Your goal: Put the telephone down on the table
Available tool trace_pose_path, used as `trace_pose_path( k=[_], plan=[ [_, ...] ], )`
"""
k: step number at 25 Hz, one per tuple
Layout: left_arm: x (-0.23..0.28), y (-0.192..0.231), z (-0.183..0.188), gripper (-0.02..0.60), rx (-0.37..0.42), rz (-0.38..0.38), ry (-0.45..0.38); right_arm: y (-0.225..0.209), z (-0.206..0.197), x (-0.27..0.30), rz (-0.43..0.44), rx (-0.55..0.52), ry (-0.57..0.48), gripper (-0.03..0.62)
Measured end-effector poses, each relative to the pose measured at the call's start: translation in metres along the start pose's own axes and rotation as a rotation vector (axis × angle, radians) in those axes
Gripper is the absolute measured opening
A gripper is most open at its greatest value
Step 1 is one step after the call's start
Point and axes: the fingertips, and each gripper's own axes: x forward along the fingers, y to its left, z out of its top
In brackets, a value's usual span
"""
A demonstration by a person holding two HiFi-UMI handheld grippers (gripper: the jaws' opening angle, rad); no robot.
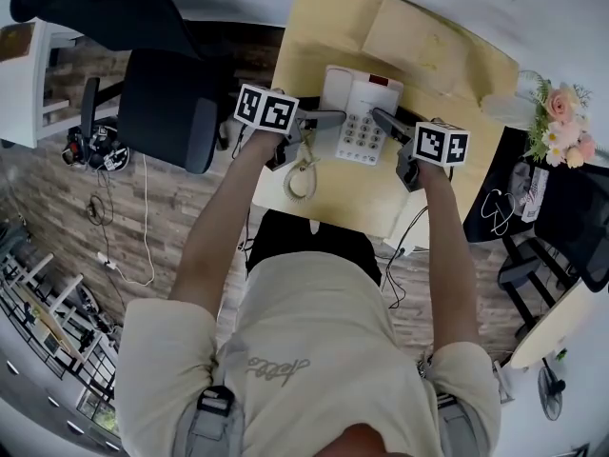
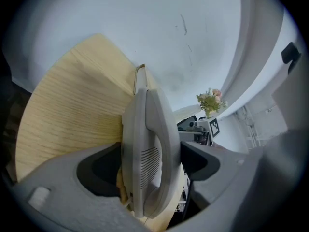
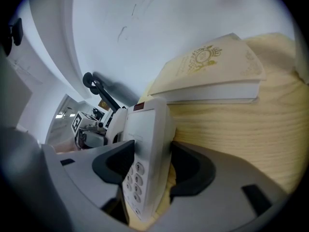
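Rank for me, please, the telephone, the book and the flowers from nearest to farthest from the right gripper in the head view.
1. The telephone: clamped in the right gripper at its right side.
2. The book: lying on the table, beyond the telephone.
3. The flowers: off past the table's right edge.

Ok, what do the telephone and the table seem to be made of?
The telephone looks like moulded plastic, off-white, smooth with a slight sheen; moulded speaker slots and raised keys show. The table: pale wood or wood-look laminate, matte; straight grain lines, but real or printed I cannot tell.
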Motion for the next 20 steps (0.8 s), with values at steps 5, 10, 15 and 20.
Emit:
trace_pose_path(
  k=[5, 10, 15, 20],
  plan=[
    [-0.003, -0.004, -0.008, 0.385, 0.036, 0.031, 0.017, -0.001, 0.002, -0.014, -0.037, 0.017, -0.047, 0.23],
    [-0.014, -0.014, -0.005, 0.384, 0.042, 0.026, -0.047, 0.003, -0.005, -0.034, -0.07, -0.007, -0.068, 0.229],
    [-0.039, -0.025, -0.002, 0.382, 0.083, 0.08, -0.155, 0.011, -0.022, -0.057, -0.1, -0.044, -0.065, 0.206],
    [-0.061, -0.052, -0.013, 0.263, 0.144, 0.099, -0.222, 0.037, -0.034, -0.088, -0.075, -0.018, -0.166, 0.113]
  ],
)
